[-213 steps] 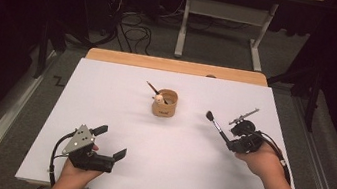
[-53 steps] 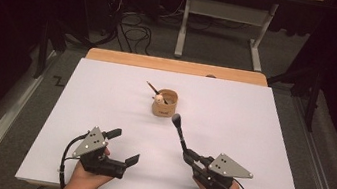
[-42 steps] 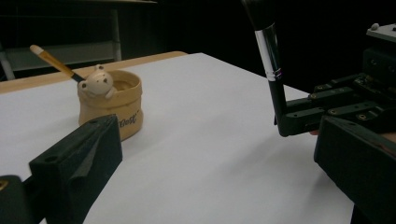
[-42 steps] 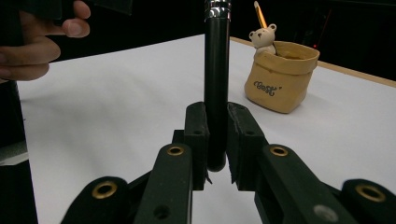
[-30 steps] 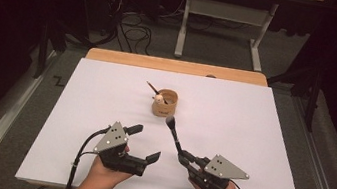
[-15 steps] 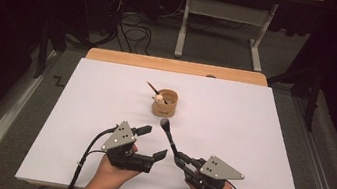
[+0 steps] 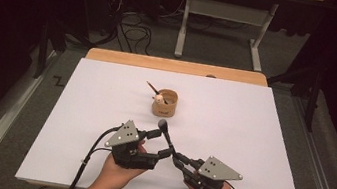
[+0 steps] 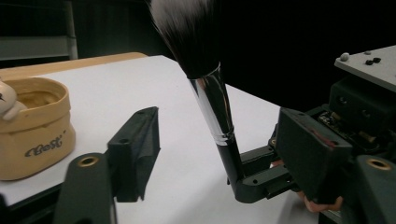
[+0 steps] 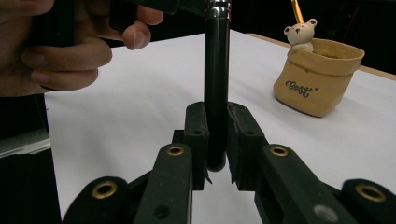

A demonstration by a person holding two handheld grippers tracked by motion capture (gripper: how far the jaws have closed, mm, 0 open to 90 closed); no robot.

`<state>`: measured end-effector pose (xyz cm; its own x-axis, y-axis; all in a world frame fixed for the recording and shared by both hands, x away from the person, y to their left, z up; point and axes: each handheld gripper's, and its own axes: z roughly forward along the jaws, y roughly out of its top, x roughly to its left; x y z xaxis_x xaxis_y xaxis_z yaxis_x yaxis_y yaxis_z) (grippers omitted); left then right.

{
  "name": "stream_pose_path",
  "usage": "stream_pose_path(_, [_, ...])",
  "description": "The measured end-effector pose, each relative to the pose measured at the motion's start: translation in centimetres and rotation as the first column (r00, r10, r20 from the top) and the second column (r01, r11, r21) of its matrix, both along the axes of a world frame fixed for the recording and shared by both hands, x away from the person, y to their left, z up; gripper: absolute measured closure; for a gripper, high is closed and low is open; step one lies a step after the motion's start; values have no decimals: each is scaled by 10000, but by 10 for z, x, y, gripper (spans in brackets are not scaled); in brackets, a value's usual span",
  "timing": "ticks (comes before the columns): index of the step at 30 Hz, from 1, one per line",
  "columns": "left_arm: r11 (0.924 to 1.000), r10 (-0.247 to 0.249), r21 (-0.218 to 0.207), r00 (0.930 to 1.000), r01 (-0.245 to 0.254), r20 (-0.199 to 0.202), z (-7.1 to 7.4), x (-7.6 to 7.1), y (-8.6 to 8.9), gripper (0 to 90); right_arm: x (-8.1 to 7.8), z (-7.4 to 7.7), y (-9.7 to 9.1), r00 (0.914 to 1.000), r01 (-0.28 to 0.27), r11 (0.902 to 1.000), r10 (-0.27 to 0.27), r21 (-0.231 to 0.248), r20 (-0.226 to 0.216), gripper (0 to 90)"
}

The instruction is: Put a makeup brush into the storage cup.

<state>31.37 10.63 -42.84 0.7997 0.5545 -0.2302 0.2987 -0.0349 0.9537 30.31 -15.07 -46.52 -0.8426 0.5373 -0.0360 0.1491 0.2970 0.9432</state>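
Observation:
My right gripper (image 7: 178,160) at the table's front middle is shut on the black handle of a makeup brush (image 7: 166,133). The brush points up and away, bristles on top. In the right gripper view the handle (image 9: 216,70) stands pinched between the two pads of that gripper (image 9: 217,140). My left gripper (image 7: 159,143) has come in from the left. Its jaws have just been closing and now straddle the brush (image 8: 212,102) near its silver ferrule, with a gap on each side. A tan pouch-shaped holder (image 7: 164,103) stands farther back, with a small bear figure (image 9: 299,32) in it.
The white sheet (image 7: 251,137) covers the table, and a wooden edge (image 7: 176,66) shows at the back. A thin stick (image 7: 151,87) leans out of the holder. Cables (image 7: 89,156) trail from both grippers toward the front edge. A dark floor with table legs lies beyond.
The left gripper has moved right to the brush, and its jaws have narrowed around the brush. The right gripper has shifted slightly left with the brush, still gripping it.

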Motion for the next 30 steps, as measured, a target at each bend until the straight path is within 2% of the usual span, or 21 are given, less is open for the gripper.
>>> stream_pose_path(16, [9988,-257,-422,9989,240,-393,-3,6,-3,545,0,0,0,10000,-29,10000,29,23,31,809])
stream_pose_path(30, [9976,-248,-656,9987,219,-436,-3,7,-2,645,0,-1,1,10000,-23,10000,22,29,61,809])
